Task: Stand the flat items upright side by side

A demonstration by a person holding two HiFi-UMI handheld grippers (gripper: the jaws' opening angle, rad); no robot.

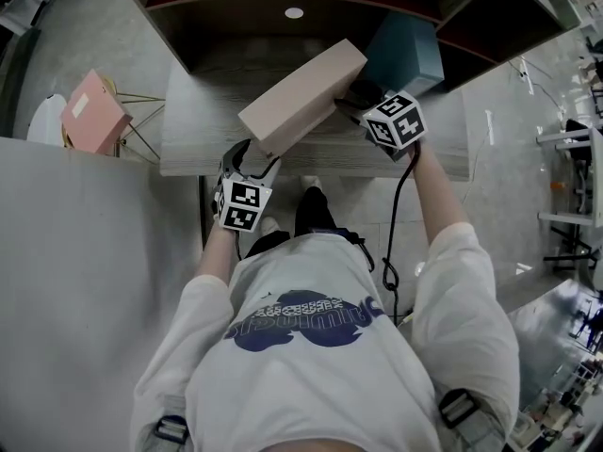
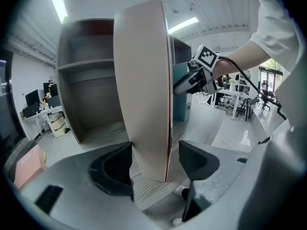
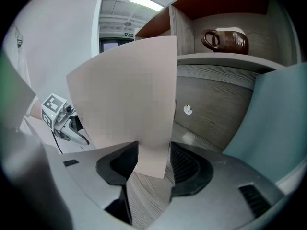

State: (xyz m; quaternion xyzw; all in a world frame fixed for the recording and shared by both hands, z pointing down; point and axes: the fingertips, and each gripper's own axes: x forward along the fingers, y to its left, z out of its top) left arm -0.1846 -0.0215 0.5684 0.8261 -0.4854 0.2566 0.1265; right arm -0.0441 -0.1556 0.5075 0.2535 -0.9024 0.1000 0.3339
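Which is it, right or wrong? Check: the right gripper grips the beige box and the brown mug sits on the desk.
Wrong. The right gripper grips the beige box, but the brown mug sits on the upper shelf; the right gripper view shows it.

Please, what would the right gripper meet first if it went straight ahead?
The beige box already between the right gripper's jaws; behind that, probably the shelf's wooden back wall.

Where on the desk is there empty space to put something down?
The desk is bare on its left, between its left edge, the shelf back and the beige box. The middle and right are crowded: the beige box lies slanted between the left tongs and right tongs, with the teal box standing close behind the right tongs.
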